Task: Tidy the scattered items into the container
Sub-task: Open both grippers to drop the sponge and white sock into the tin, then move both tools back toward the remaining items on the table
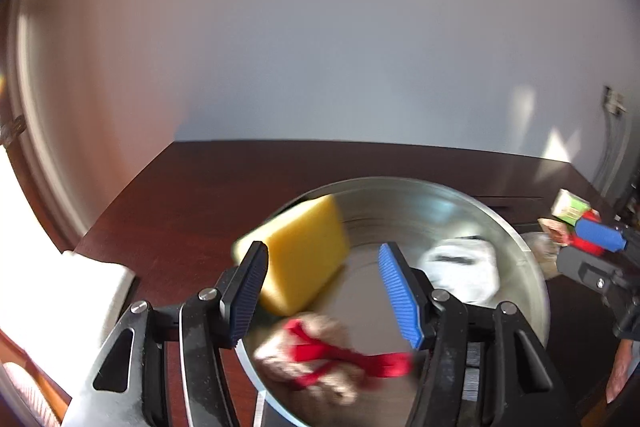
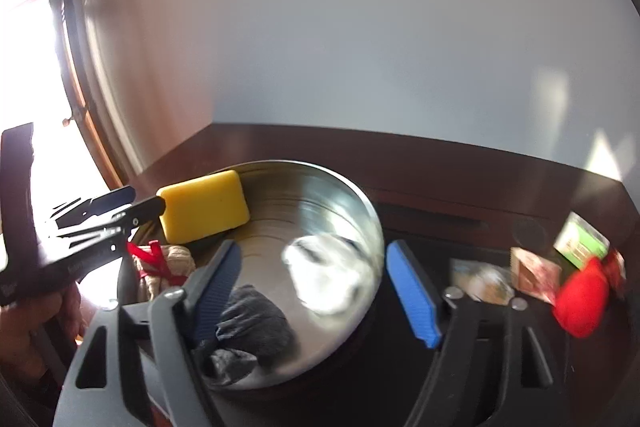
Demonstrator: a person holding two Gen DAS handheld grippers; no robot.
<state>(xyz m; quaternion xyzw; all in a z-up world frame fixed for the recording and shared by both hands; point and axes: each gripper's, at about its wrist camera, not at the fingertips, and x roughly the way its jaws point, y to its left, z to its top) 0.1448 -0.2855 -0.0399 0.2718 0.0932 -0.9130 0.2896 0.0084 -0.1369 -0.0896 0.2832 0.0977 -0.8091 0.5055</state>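
A steel bowl [image 1: 400, 203] stands on the dark wooden table [image 1: 180, 195]. A yellow sponge [image 1: 308, 251] leans on its left rim, just off the tips of my open left gripper [image 1: 324, 291], which holds nothing. In the bowl lie a beige bundle tied with red ribbon [image 1: 320, 359] and a white crumpled item [image 1: 464, 267]. The right wrist view shows the bowl [image 2: 320, 195], the sponge [image 2: 204, 207], the bundle [image 2: 168, 263], the white item [image 2: 328, 275] and a dark grey cloth [image 2: 252, 323]. My right gripper [image 2: 316, 291] is open and empty over the bowl's right rim.
To the right of the bowl lie a green-and-white box [image 2: 580, 243], a pinkish packet [image 2: 536, 271], a red item [image 2: 584, 295] and a pale packet [image 2: 480, 279]. A white cloth [image 1: 92, 279] lies at the table's left edge. A plain wall stands behind.
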